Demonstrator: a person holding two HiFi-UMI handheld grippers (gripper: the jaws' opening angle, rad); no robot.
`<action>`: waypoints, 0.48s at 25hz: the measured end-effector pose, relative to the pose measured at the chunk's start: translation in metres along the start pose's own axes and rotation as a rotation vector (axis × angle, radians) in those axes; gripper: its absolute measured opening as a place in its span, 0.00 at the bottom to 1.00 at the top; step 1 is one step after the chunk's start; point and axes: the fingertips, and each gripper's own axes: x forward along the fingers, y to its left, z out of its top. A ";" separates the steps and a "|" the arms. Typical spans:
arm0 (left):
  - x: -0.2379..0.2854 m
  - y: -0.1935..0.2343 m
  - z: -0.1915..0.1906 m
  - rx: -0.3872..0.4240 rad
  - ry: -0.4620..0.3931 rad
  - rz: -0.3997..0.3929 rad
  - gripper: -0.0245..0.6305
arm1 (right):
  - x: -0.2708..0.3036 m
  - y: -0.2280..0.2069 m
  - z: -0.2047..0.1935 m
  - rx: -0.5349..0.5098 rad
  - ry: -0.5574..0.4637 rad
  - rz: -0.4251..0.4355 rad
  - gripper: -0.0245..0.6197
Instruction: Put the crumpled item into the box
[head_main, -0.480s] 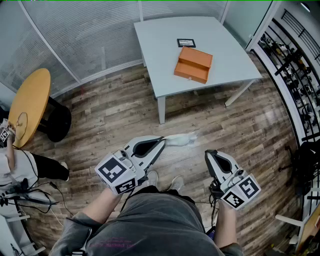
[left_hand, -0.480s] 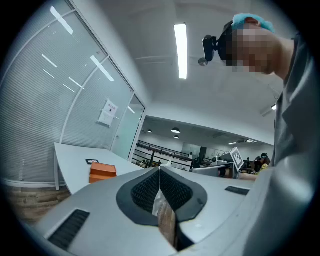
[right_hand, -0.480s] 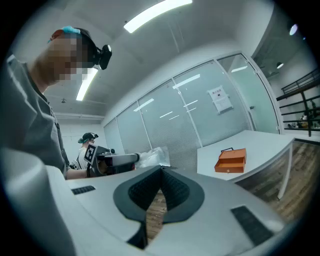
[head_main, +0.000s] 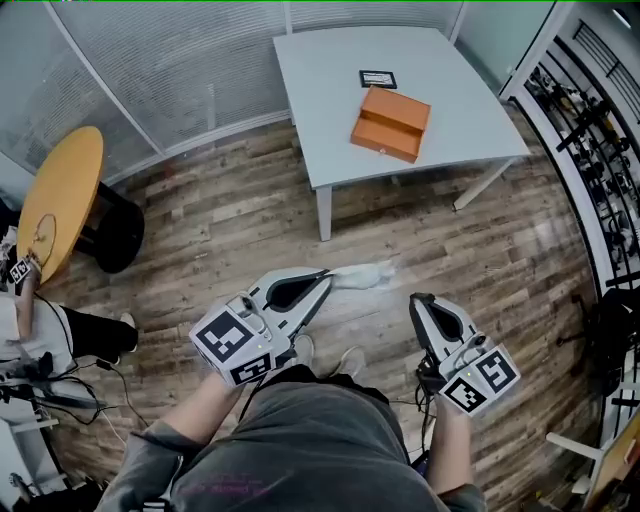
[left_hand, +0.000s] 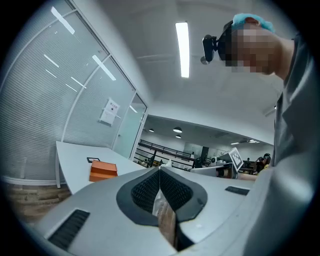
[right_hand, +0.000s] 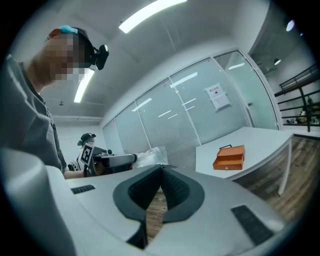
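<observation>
**Crumpled item pinched, box well apart**

The left gripper (head_main: 327, 279) clamps its jaws on the white crumpled item (head_main: 362, 275) above the floor, forearm reaching forward. The right gripper (head_main: 414, 300) is closed and empty, held low. The orange box (head_main: 390, 123) lies mid-table (head_main: 330, 100).

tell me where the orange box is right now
In the head view, the orange box sits on the grey table, top centre, beside a small black-framed card.

Person in grey, with two pale grippers

Grey shirt (head_main: 300, 450) with faint pink print. The left gripper (head_main: 328, 276) and right gripper (head_main: 418, 301) have light-grey shells, black ribbed pads and black-and-white marker cubes.
</observation>
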 end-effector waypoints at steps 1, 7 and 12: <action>0.003 -0.002 -0.001 -0.001 0.002 0.003 0.06 | -0.003 -0.003 -0.001 0.003 0.004 0.002 0.04; 0.026 -0.019 -0.012 -0.004 0.007 0.017 0.06 | -0.024 -0.029 -0.010 0.034 0.018 0.009 0.04; 0.042 -0.035 -0.019 0.000 0.011 0.039 0.06 | -0.042 -0.046 -0.011 0.047 0.013 0.031 0.04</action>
